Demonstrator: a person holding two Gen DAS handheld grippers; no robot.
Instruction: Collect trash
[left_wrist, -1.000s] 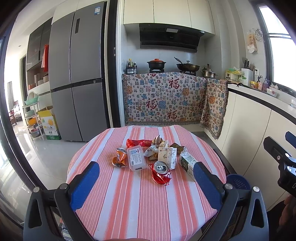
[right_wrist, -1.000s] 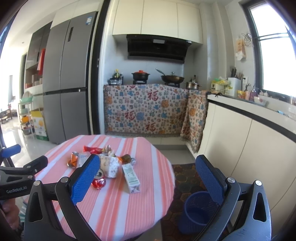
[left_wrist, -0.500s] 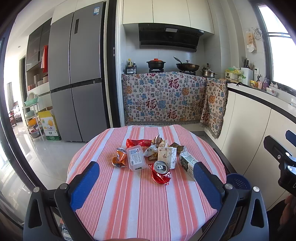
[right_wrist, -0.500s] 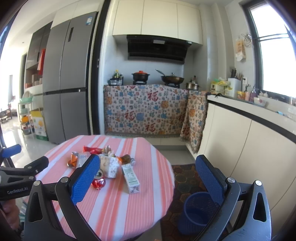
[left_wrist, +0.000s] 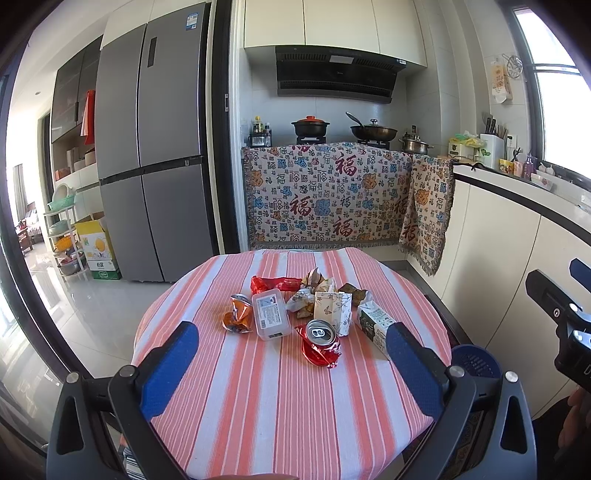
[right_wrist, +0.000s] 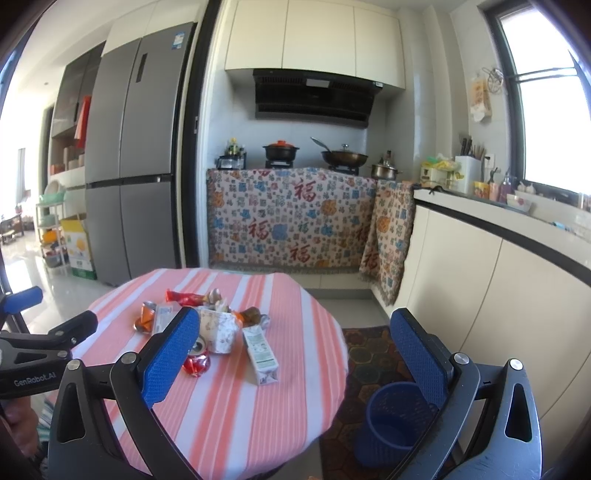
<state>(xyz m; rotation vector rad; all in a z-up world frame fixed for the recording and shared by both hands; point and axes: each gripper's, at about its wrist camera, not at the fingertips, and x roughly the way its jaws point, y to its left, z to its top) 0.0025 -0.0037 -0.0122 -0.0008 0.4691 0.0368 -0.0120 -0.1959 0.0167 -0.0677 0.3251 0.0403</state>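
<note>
A heap of trash lies mid-table on the round striped table (left_wrist: 258, 398): a crushed red can (left_wrist: 320, 341), a clear plastic box (left_wrist: 270, 313), a crushed orange can (left_wrist: 236, 314), a red wrapper (left_wrist: 275, 283), a patterned paper carton (left_wrist: 332, 311) and a green-white milk carton (left_wrist: 373, 325). My left gripper (left_wrist: 291, 358) hovers open over the near side of the table, holding nothing. My right gripper (right_wrist: 295, 347) is open and empty, right of the table; the milk carton (right_wrist: 261, 350) lies between its fingers in view. A blue bin (right_wrist: 393, 421) stands on the floor.
White cabinets and a counter (right_wrist: 498, 266) run along the right. A patterned cloth covers the stove counter (left_wrist: 325, 195) behind the table. A grey fridge (left_wrist: 151, 166) stands at the back left. A patterned rug (right_wrist: 373, 350) lies under the bin. The bin's rim (left_wrist: 474, 363) shows beside the table.
</note>
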